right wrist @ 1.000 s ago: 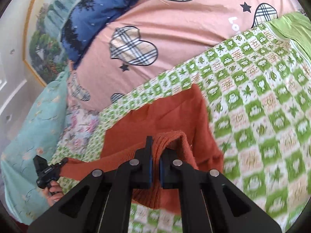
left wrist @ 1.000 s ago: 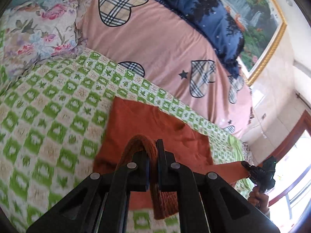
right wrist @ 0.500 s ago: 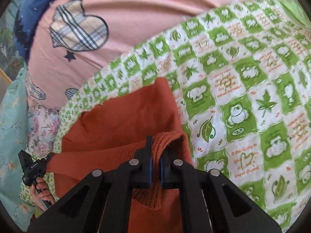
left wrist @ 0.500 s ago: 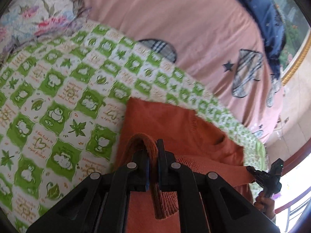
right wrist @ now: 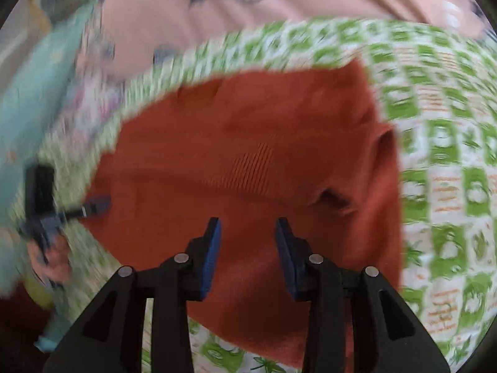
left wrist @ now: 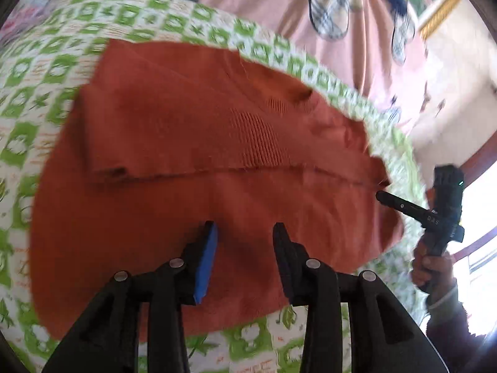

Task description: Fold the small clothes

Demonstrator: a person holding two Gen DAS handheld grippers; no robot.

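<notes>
- The bed (left wrist: 366, 40), under a pink duvet and a green checked blanket (left wrist: 40, 71), carries the rust-orange knitted sweater (left wrist: 192, 205), which now lies flat on the blanket; a second ago its hem was lifted off it.
- Both hand-held grippers have let go: the left hand-held gripper (left wrist: 245, 233) and right hand-held gripper (right wrist: 248, 230) hover released, jaws apart, over the cloth they were clenching half a second ago.
- This fold looks laid down; a further fold probably remains.
- A folded edge crosses the sweater's middle, and a ribbed patch (right wrist: 251, 168) shows above it.
- Both views are motion-blurred.
</notes>
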